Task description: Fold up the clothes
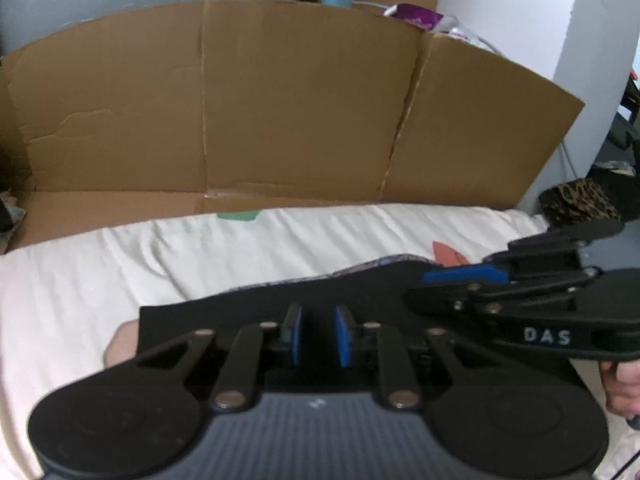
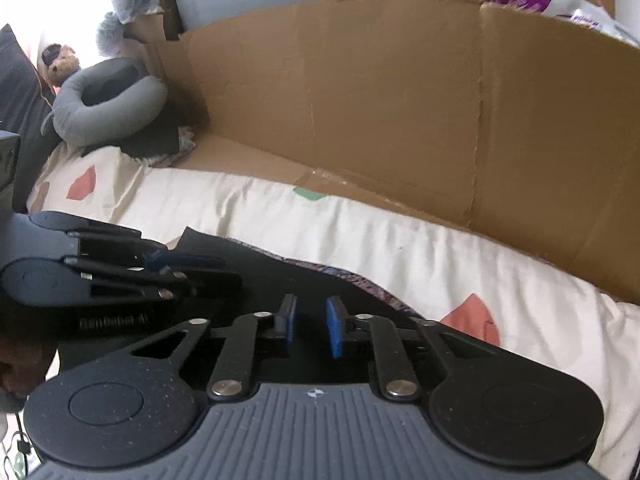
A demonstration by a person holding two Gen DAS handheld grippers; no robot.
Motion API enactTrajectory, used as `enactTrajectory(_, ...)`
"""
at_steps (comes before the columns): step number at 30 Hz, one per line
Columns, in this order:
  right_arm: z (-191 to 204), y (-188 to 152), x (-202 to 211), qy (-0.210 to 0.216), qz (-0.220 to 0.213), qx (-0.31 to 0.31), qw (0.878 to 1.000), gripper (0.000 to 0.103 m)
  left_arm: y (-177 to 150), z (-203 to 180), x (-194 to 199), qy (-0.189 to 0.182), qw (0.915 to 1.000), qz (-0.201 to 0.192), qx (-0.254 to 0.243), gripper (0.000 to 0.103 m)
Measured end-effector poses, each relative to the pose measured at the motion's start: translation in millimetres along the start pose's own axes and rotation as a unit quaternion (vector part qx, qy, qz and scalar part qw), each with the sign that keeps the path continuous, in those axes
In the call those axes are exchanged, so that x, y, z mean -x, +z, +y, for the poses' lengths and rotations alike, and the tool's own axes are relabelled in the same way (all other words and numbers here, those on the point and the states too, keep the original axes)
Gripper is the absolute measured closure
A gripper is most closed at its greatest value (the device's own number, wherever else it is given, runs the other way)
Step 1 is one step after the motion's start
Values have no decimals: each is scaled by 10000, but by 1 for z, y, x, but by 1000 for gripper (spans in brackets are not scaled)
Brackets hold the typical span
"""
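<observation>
- Left wrist view: the left tool [image 1: 318, 334] is sitting with its blue pads a little apart over the dark cloth [image 1: 248, 312].
- The dark cloth is lying on the white bed sheet [image 1: 120, 264].
- The right tool [image 2: 311, 330] is also staying a little apart, gripping nothing.

A bed is covered by a cream sheet [image 2: 360, 224] printed with coloured shapes; a dark garment [image 2: 280, 276] is laid on it; flattened cardboard [image 2: 380, 100] is propped along its far edge.
</observation>
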State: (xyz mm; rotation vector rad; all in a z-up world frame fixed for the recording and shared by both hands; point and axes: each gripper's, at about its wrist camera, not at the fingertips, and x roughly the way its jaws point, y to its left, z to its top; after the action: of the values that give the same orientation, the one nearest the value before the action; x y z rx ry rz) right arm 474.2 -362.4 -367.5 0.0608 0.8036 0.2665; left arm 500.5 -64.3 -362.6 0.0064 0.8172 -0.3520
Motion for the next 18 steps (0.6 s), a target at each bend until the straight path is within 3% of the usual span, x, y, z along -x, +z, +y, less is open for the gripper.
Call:
enactTrajectory(11,5,-8,-26,-148,237,51,9996,84,-5,6,-22,-5,9996,264,-35,83)
enactTrajectory(18,1,-18,-26,-62,99,-16,9999,84,-3,10,-28,-64,9991,394,130,83)
